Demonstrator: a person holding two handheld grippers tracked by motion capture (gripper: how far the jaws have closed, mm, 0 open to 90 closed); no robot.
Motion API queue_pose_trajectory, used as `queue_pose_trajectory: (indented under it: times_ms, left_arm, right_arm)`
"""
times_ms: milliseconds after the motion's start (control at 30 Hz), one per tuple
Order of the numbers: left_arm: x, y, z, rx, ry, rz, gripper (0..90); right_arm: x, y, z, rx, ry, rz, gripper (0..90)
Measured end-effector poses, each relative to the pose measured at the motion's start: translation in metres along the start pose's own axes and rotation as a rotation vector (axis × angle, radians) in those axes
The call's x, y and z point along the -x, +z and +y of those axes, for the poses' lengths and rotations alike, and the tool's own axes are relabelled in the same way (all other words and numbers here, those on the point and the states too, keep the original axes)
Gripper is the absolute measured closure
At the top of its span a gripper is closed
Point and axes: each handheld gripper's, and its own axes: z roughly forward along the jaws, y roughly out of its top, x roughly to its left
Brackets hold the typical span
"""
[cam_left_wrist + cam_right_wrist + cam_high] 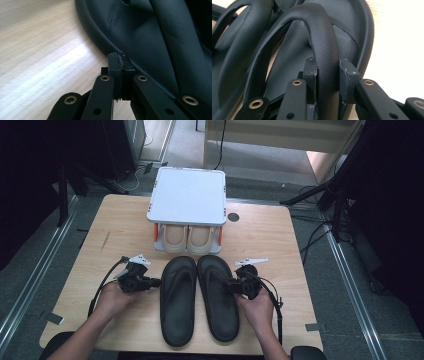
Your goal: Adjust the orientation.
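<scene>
Two black flip-flop sandals of smooth leather-like material lie side by side at the near middle of the table, toes pointing away from us: the left sandal point(178, 299) and the right sandal point(218, 296), edges just touching. Our right gripper point(234, 285) pinches the outer strap of the right sandal point(322, 45); in the right gripper view the fingers point(310, 72) press on either side of that rounded strap, near where it meets the sole. Our left gripper point(156, 282) has its jaws pressed together on nothing, tips resting at the outer rim of the left sandal point(100, 42). We judge the step to be lifting the right sandal toward the white two-tier plastic shoe rack with orange posts point(187, 195), whose lower shelf already holds a pair of beige slippers point(187, 238). To do it well we keep the pinch low on the strap, lift straight so the sole does not drag its neighbour, and let the left gripper steady the left sandal by its rim. Surface: a light wooden table with rounded corners point(280, 240), one dark round mark behind the rack's right side. Room: grey carpet floor, metal rails along both sides, dark stands and cables around.
</scene>
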Motion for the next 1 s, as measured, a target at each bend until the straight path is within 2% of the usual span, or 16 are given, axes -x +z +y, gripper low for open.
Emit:
queue_pose_trajectory:
  times_ms: [133, 200, 233, 367, 467, 533, 633, 800, 1000]
  left_arm:
    - [0.006, 0.002, -0.001, -0.014, 0.012, -0.040, 90.0]
    - [0.010, 0.003, -0.001, -0.021, 0.020, -0.048, 90.0]
    - [0.011, 0.003, -0.002, -0.020, 0.025, -0.038, 90.0]
    - [0.009, 0.001, -0.001, -0.005, 0.002, -0.077, 87.8]
    - [0.009, -0.001, 0.001, 0.009, -0.006, -0.073, 83.2]
    - [0.008, -0.005, 0.002, 0.023, -0.017, -0.082, 79.7]
    - [0.007, -0.010, 0.003, 0.040, -0.027, -0.085, 74.3]
    - [0.006, -0.020, 0.004, 0.060, -0.024, -0.072, 67.6]
    - [0.004, -0.032, 0.007, 0.112, -0.045, -0.090, 60.2]
  right_arm:
    - [-0.001, 0.001, 0.000, -0.002, 0.003, 0.000, 71.3]
    - [-0.001, 0.001, -0.001, -0.002, 0.004, -0.001, 71.2]
    - [-0.001, 0.001, -0.001, -0.001, 0.004, -0.001, 71.1]
    - [0.001, 0.000, -0.001, 0.007, 0.008, 0.003, 70.3]
    - [0.003, -0.002, 0.000, 0.021, 0.007, 0.013, 67.6]
    - [0.004, -0.005, 0.001, 0.050, 0.008, 0.018, 62.1]
    - [0.004, -0.010, 0.002, 0.074, 0.005, 0.035, 61.6]
    - [0.000, -0.023, 0.006, 0.131, -0.002, 0.036, 60.5]
    - [-0.012, -0.032, 0.004, 0.171, -0.038, 0.041, 59.0]
